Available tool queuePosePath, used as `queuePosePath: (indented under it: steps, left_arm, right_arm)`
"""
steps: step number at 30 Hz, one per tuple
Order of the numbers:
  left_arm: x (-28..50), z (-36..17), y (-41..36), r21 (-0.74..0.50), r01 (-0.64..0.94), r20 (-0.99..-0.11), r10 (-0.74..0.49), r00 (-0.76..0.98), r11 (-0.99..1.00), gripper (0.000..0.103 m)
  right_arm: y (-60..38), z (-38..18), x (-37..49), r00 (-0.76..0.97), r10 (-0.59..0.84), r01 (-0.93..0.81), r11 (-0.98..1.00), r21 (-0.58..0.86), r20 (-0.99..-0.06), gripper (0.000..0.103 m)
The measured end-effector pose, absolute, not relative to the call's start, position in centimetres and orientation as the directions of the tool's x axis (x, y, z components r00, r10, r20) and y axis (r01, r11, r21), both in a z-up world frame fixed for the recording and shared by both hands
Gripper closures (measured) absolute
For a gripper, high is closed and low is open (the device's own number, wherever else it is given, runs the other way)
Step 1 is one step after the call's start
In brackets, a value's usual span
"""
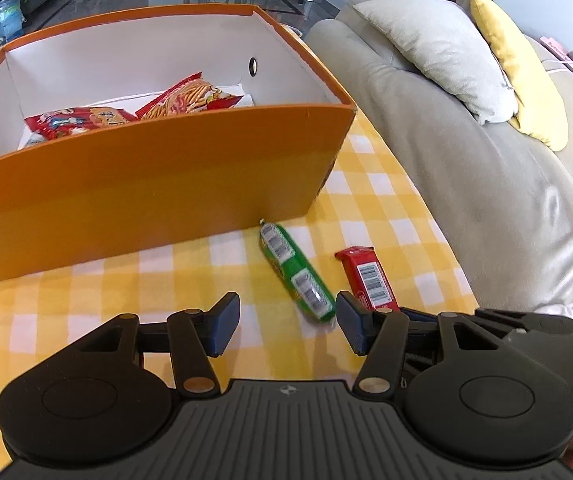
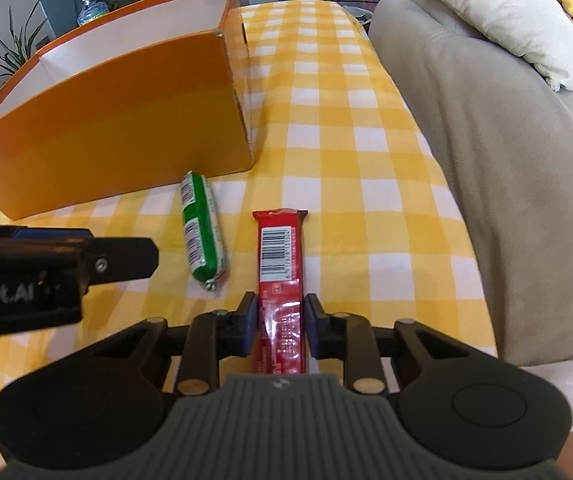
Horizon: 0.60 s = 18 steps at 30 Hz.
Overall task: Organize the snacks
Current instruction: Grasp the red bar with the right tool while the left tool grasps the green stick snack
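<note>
checked tablecloth (image 2: 366,152), orange box (image 2: 126,120), green roll (image 2: 202,228), red bar (image 2: 280,256)

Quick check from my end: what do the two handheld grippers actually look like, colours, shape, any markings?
Both match. The left gripper and right gripper have black linkage arms with round silver pivot pins, two large black round discs at the base, a ribbed grey centre plate bearing a small logo, and dark blue finger pads. The right wrist view shows white lettering ending "obot.AI" on the left gripper's side. No cables or sleeves visible.

Before you the box (image 1: 158,184) stands on the table (image 2: 366,200), snack packets (image 1: 134,112) lying inside; the sausage stick (image 2: 202,232) lies just before its near corner; right of that, apart, the wafer bar (image 2: 280,264); the sofa (image 2: 506,200) runs along the table's right.
</note>
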<state>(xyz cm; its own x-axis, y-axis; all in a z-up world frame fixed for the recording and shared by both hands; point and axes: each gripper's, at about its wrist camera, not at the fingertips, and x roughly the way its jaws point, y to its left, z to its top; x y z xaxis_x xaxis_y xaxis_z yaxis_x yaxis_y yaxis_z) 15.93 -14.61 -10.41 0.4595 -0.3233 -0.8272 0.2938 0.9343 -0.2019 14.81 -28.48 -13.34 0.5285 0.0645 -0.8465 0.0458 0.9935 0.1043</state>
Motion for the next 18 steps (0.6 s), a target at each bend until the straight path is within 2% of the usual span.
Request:
queuePosePath:
  steps: [5, 11, 18]
  left_arm:
    - [17.8, -11.3, -15.5, -0.210, 0.247, -0.842, -0.304, 0.445, 0.946, 0.038]
    - [18.9, -12.7, -16.6, -0.147, 0.220, -0.864, -0.233, 0.445, 0.964, 0.037]
    - [19.5, -13.4, -17.6, -0.130, 0.213, -0.873, -0.214, 0.439, 0.968, 0.037]
  right_arm:
    - [-29.1, -13.2, 15.5, 0.535, 0.064, 0.047, 0.993, 0.106, -0.842, 0.081]
    - [-29.3, -13.5, 16.1, 0.537, 0.076, 0.049, 0.991, 0.121, -0.840, 0.081]
    - [-29.2, -13.5, 16.1, 0.547, 0.070, 0.054, 0.991, 0.119, -0.834, 0.081]
